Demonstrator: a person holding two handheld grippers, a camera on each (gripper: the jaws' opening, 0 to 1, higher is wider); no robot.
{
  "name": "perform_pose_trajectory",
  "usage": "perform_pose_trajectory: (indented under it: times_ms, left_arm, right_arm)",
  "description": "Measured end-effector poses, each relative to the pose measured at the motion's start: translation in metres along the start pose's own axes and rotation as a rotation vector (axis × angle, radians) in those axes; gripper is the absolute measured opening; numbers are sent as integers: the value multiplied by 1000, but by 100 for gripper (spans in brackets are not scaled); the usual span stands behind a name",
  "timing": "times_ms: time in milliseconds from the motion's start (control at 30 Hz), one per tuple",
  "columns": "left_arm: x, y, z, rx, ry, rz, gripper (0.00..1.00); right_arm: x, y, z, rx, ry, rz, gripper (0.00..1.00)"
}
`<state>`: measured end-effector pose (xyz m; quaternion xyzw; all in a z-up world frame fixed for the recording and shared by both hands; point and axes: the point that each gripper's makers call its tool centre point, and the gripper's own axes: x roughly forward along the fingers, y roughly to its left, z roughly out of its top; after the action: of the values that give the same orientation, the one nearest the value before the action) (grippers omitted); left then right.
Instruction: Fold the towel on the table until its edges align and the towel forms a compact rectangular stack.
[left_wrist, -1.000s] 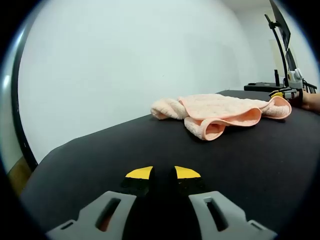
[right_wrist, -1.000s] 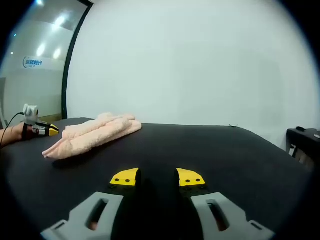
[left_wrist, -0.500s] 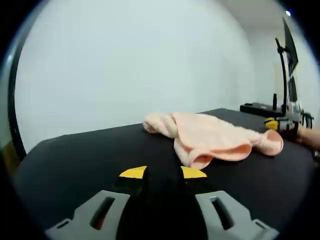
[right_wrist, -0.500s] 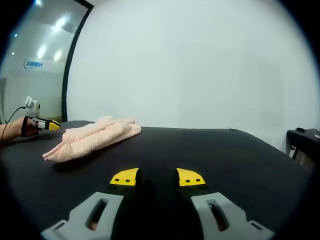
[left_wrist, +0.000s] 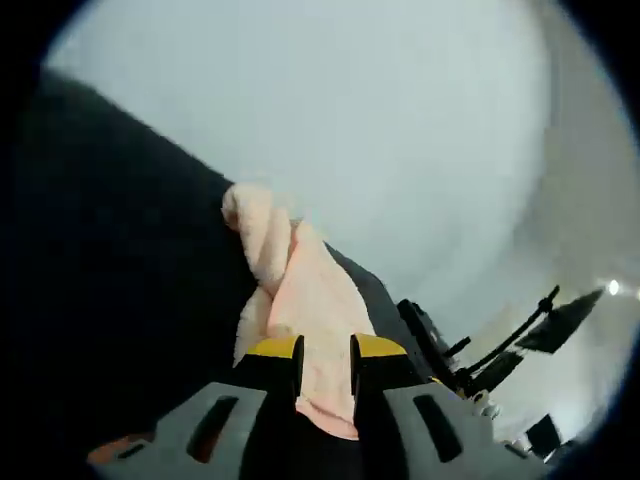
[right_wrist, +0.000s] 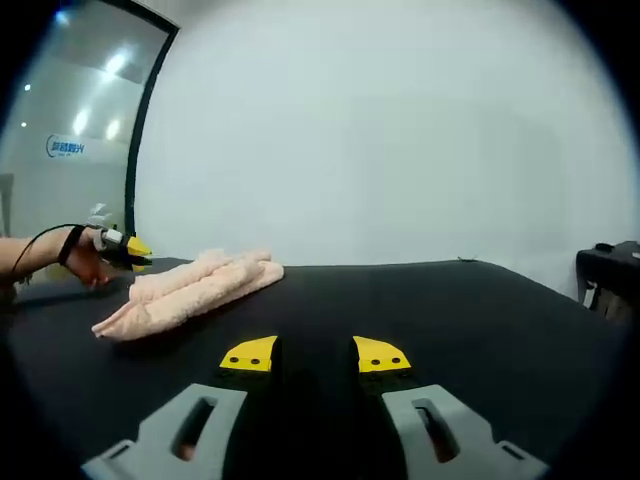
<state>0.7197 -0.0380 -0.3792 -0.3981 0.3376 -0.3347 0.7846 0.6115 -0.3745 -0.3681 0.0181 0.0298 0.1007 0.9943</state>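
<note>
Left claw (left_wrist: 324, 348) tilted, jaws parted narrowly, nothing gripped; towel (left_wrist: 300, 300) seen just beyond tips, likely lined up for grab at its near edge. Right claw (right_wrist: 314, 354) released, held low over bare tabletop (right_wrist: 450, 310), well apart from towel (right_wrist: 190, 288). Towel bunched, unfolded. Right gripper view: left claw (right_wrist: 128, 250) shown beside towel's far end.
</note>
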Motion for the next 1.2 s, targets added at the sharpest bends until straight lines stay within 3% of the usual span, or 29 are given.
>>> perform_pose_trajectory:
  times_ms: [67, 100, 233, 267, 333, 400, 467, 533, 667, 767, 867, 933, 1033, 1067, 1200]
  left_arm:
    - [1, 5, 2, 0, -14, 7, 16]
    - [5, 6, 12, 2, -15, 14, 16]
    - [-9, 9, 21, 9, -67, 53, 18]
    - [-11, 12, 31, 8, -72, 55, 19]
    - [-14, 21, 34, 16, -72, 94, 24]
    - [-18, 31, 33, 30, -52, 137, 30]
    - [-16, 25, 30, 11, -40, 91, 32]
    - [-10, 17, 13, 13, -17, 92, 33]
    - [-4, 11, 3, 28, 40, 68, 30]
    - [-6, 5, -1, 44, 51, 74, 19]
    - [-14, 13, 3, 202, 74, 149, 13]
    - [-16, 13, 6, 231, 76, 160, 13]
    - [2, 3, 22, 216, 63, 152, 13]
    - [3, -1, 20, 216, 60, 154, 10]
    - [6, -1, 12, 340, 140, 213, 2]
  right_arm:
    - [-2, 7, 1, 2, -4, 3, 25]
    - [-3, 10, 2, 3, -5, 3, 25]
    - [-2, 13, 2, 5, -9, 11, 25]
    - [-2, 14, 2, 7, -9, 11, 25]
    - [-1, 12, 3, 12, -11, 14, 25]
    - [-2, 14, 4, 18, -16, 18, 25]
    - [-2, 14, 4, 24, -17, 19, 25]
    - [-7, 20, 4, 23, -18, 20, 25]
    - [-9, 21, 5, 27, -23, 19, 25]
    - [-8, 18, 5, 32, -24, 16, 25]
    - [-3, 13, 4, 33, -23, 16, 25]
    - [-5, 16, 4, 31, -23, 20, 25]
    - [-2, 14, 3, 34, -22, 20, 25]
    - [-1, 13, 3, 35, -22, 20, 25]
    - [-2, 12, 3, 38, -22, 21, 25]
